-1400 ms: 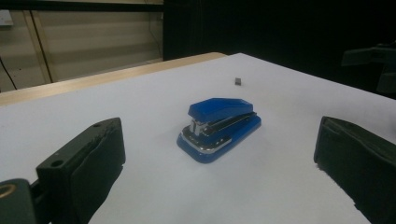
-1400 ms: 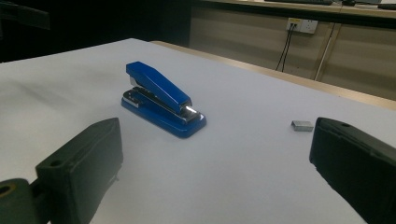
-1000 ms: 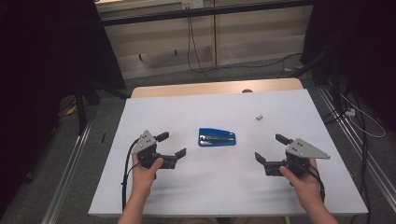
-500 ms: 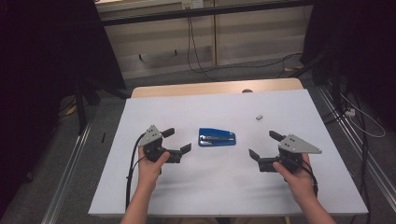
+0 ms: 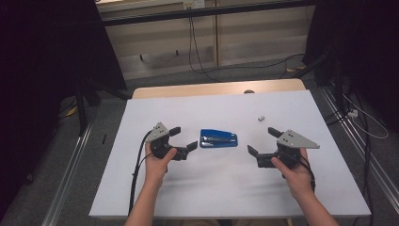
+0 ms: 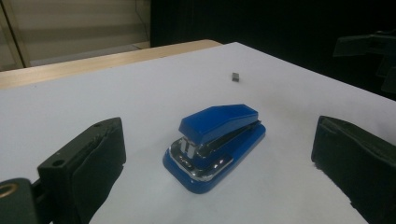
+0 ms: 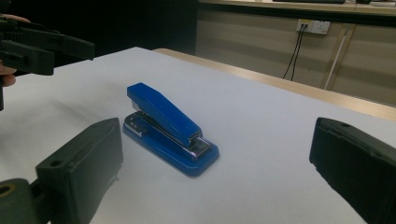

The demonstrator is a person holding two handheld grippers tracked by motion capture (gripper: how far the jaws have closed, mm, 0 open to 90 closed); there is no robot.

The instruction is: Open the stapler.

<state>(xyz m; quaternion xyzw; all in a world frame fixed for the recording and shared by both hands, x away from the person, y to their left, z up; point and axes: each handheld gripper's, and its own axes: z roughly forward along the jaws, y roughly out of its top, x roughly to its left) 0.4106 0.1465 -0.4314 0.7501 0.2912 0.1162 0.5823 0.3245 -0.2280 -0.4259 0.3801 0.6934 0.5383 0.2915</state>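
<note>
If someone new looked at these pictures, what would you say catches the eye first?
First the blue stapler, lying alone mid-table on the white table. Next, the left hand-held gripper and the right hand-held gripper, both open, flanking it on either side without touching it. A small grey block sits farther back, to the stapler's right.

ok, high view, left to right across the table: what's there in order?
Left tongs → blue stapler → small grey block, farther back → right tongs. Both tongs are open, either side of the stapler, touching nothing.
</note>
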